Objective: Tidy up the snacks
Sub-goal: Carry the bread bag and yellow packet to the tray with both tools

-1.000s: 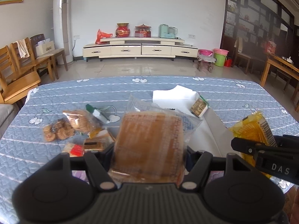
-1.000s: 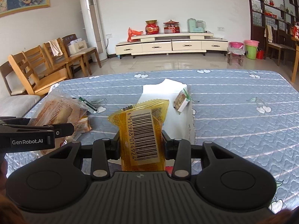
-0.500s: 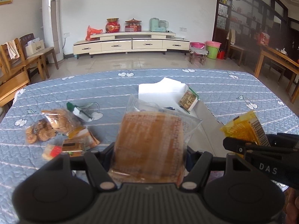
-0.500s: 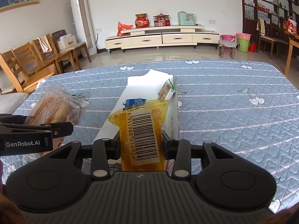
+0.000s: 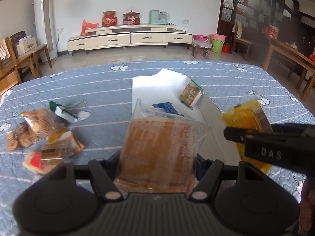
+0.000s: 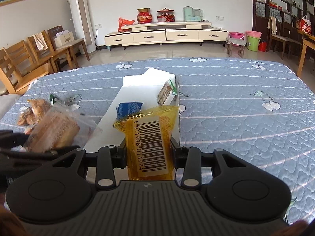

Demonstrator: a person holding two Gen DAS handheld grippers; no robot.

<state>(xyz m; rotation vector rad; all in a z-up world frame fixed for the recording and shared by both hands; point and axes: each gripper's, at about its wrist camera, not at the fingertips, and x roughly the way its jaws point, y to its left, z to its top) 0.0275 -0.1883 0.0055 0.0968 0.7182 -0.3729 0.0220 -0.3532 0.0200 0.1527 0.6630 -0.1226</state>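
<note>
1. On the worktop (image 6: pixel 246 102), w/ its blue quilted cloth, a white box (image 6: pixel 137 96) lies open at centre, running near to far.
2. Left gripper (image 5: pixel 157 158) is clamped on a clear bag of brown biscuits (image 5: pixel 157 147), held above the box's near-left edge.
3. Right gripper (image 6: pixel 149 149) is clamped on a yellow snack pack (image 6: pixel 151 137), barcode up, over the box's near end.
4. Inside the box: a blue packet (image 6: pixel 129 108) mid-way, and a green-edged pack (image 6: pixel 166 94) leaning on the far-right wall.
5. Left of the box, loose biscuit bags (image 5: pixel 33 129) and small packs (image 5: pixel 45 155) lie on the cloth.
</note>
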